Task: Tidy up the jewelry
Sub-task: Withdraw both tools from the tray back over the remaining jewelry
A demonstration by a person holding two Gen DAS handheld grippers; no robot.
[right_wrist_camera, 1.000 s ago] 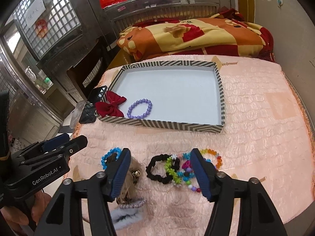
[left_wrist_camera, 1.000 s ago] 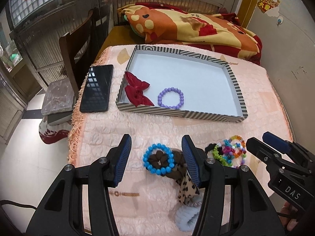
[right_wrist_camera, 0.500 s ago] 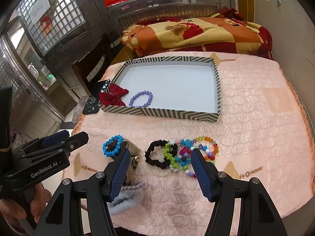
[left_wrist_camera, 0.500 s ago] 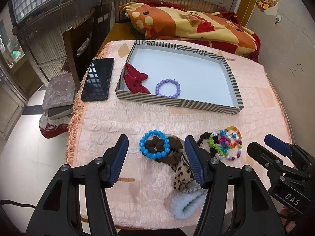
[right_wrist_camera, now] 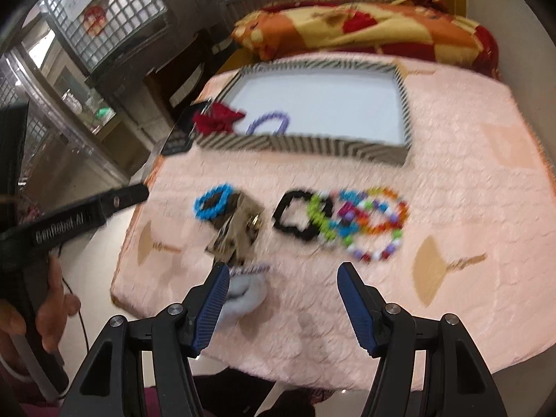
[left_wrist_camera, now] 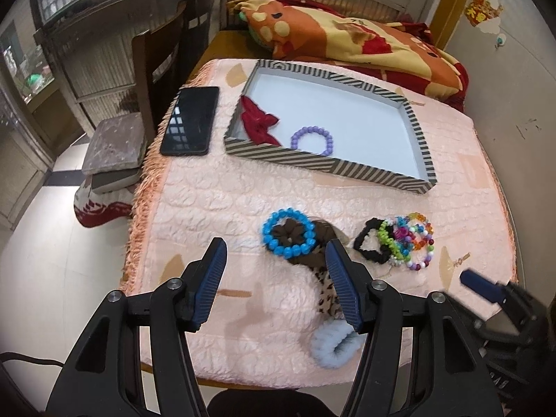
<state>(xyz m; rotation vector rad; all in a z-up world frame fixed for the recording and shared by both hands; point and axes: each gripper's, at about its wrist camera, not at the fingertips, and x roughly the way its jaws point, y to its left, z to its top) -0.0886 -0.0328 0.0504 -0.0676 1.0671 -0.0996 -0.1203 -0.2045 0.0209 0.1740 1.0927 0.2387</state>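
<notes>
A striped tray point(left_wrist_camera: 326, 166) point(right_wrist_camera: 312, 146) on the pink table holds a red bow point(left_wrist_camera: 259, 121) point(right_wrist_camera: 217, 120) and a purple bead bracelet point(left_wrist_camera: 312, 140) point(right_wrist_camera: 269, 123). Nearer lie a blue bead bracelet point(left_wrist_camera: 288, 232) point(right_wrist_camera: 212, 201) on a brown scrunchie, a leopard scrunchie point(left_wrist_camera: 325, 295), a pale fluffy scrunchie point(left_wrist_camera: 333, 345) point(right_wrist_camera: 245, 292), a black scrunchie point(left_wrist_camera: 370, 245) point(right_wrist_camera: 295, 215) and several bright bead bracelets point(left_wrist_camera: 413, 239) point(right_wrist_camera: 368, 222). My left gripper point(left_wrist_camera: 274, 279) hovers open before the blue bracelet. My right gripper point(right_wrist_camera: 283, 299), open and empty, hangs short of the black scrunchie; its view is blurred.
A black phone point(left_wrist_camera: 191, 125) lies left of the tray by the fringed table edge. A wooden chair point(left_wrist_camera: 156, 66) and a cushioned stool point(left_wrist_camera: 114, 146) stand to the left. A patterned quilt point(left_wrist_camera: 347, 34) lies behind. A hand point(right_wrist_camera: 52, 309) holds the left gripper's handle.
Both grippers have drawn back toward the table's near edge, so tray and jewelry look farther off. The left jaws stand slightly wider. The right view has gone blurred.
</notes>
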